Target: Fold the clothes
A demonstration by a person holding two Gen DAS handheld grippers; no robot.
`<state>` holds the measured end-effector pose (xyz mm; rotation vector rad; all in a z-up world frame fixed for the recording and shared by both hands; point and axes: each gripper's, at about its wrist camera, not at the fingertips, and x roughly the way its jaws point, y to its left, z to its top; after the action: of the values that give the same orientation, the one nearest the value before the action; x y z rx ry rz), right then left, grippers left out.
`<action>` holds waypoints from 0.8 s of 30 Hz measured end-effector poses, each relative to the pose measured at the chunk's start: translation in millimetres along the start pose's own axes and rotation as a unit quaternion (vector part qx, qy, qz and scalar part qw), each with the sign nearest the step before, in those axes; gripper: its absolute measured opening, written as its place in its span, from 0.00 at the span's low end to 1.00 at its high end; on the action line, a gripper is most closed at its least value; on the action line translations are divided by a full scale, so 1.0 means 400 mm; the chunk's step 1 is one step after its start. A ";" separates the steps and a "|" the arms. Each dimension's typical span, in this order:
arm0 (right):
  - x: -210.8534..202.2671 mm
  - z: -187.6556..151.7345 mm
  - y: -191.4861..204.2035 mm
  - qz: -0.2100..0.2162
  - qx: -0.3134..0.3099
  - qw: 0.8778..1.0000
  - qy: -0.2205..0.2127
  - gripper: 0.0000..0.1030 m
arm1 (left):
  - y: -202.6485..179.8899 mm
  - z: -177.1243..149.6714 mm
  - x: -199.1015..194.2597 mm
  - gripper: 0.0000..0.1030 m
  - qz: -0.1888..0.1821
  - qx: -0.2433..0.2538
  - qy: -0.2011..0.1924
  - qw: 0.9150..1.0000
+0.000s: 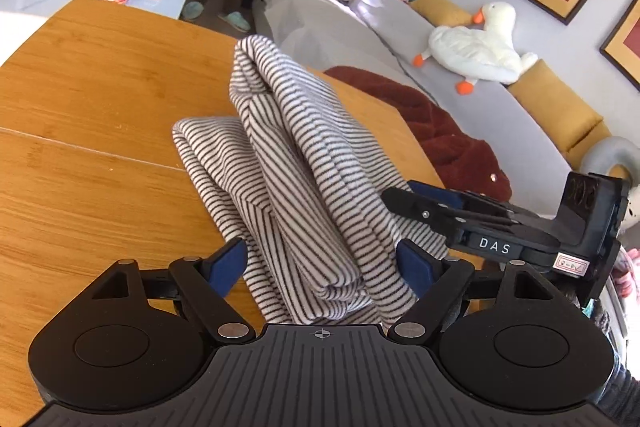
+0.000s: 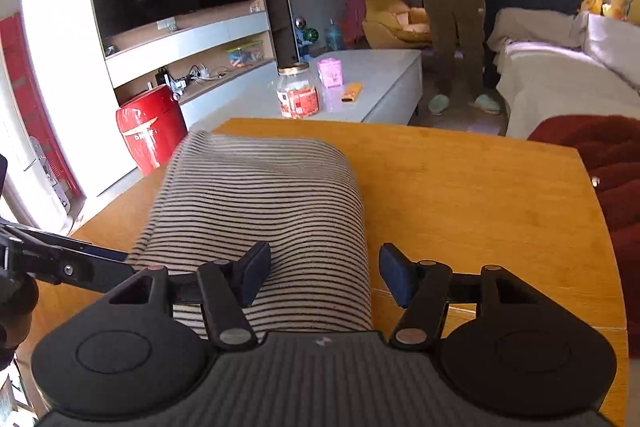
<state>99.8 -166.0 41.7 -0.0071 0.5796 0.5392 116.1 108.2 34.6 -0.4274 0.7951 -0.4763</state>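
A black-and-white striped garment (image 1: 288, 163) lies bunched in folds on the wooden table (image 1: 92, 115). My left gripper (image 1: 324, 263) is open, its blue pads (image 1: 228, 263) on either side of the cloth's near end. In the left wrist view my right gripper (image 1: 400, 195) reaches in from the right, touching the cloth's right edge. In the right wrist view the garment (image 2: 260, 203) lies as a folded stack; my right gripper (image 2: 324, 275) is open over its near right edge, one pad on the cloth. My left gripper's finger (image 2: 72, 263) enters from the left.
A grey sofa (image 1: 384, 39) with a white goose toy (image 1: 476, 47) and a dark red blanket (image 2: 608, 167) lies beyond the table. A low grey table (image 2: 376, 83) holds a jar (image 2: 298, 95). A person (image 2: 456, 7) stands behind it.
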 end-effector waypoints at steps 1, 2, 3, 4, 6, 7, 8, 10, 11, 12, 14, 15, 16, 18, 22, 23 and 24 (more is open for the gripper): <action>-0.022 0.002 0.025 0.011 -0.020 1.000 -0.013 0.59 | 0.006 -0.004 -0.013 0.83 0.005 -0.003 -0.005 1.000; -0.045 0.003 0.056 0.024 -0.042 0.998 -0.028 0.61 | 0.012 -0.008 -0.026 0.83 0.010 -0.006 -0.009 1.000; -0.067 0.002 0.087 0.038 -0.063 0.996 -0.040 0.65 | 0.017 -0.012 -0.040 0.83 0.015 -0.009 -0.014 1.000; -0.083 -0.002 0.119 0.052 -0.081 0.994 -0.049 0.67 | 0.023 -0.016 -0.053 0.83 0.019 -0.012 -0.019 1.000; -0.082 -0.021 0.190 0.074 -0.122 0.989 -0.050 0.70 | 0.041 -0.015 -0.073 0.83 0.030 -0.026 -0.030 0.999; -0.070 -0.035 0.223 0.073 -0.146 0.985 -0.048 0.70 | 0.052 -0.011 -0.080 0.83 0.035 -0.035 -0.036 0.998; -0.055 -0.049 0.255 0.064 -0.170 0.982 -0.047 0.70 | 0.062 -0.007 -0.088 0.83 0.040 -0.044 -0.043 0.997; -0.011 -0.075 0.311 0.023 -0.219 0.974 -0.047 0.71 | 0.079 0.003 -0.097 0.83 0.049 -0.058 -0.051 0.996; 0.009 -0.087 0.335 0.003 -0.239 0.970 -0.049 0.74 | 0.079 0.006 -0.099 0.84 0.051 -0.058 -0.054 0.996; 0.027 -0.093 0.345 -0.014 -0.249 0.967 -0.053 0.76 | 0.079 0.008 -0.102 0.84 0.052 -0.058 -0.056 0.995; 0.056 -0.095 0.350 -0.039 -0.253 0.965 -0.059 0.73 | 0.072 0.008 -0.108 0.85 0.050 -0.052 -0.057 0.996; 0.058 -0.087 0.340 -0.038 -0.238 0.969 -0.060 0.64 | 0.069 0.006 -0.110 0.86 0.049 -0.050 -0.057 0.996; 0.050 -0.072 0.323 -0.031 -0.215 0.974 -0.061 0.59 | 0.067 0.004 -0.110 0.88 0.048 -0.049 -0.057 0.996; 0.034 -0.043 0.289 -0.018 -0.170 0.983 -0.063 0.40 | 0.072 -0.003 -0.112 0.88 0.048 -0.050 -0.056 0.996; -0.009 -0.008 0.245 0.005 -0.133 0.989 -0.066 0.24 | 0.087 -0.014 -0.103 0.87 0.042 -0.059 -0.049 0.996; -0.020 -0.001 0.235 0.010 -0.126 0.990 -0.067 0.22 | 0.088 -0.017 -0.096 0.85 0.037 -0.060 -0.044 0.997; -0.031 0.007 0.225 0.016 -0.119 0.990 -0.068 0.21 | 0.082 -0.021 -0.086 0.78 0.030 -0.058 -0.038 0.997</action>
<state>48.6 -94.1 63.4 -0.1857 0.3807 0.6323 96.9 152.3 31.7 -0.5258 0.7617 -0.3561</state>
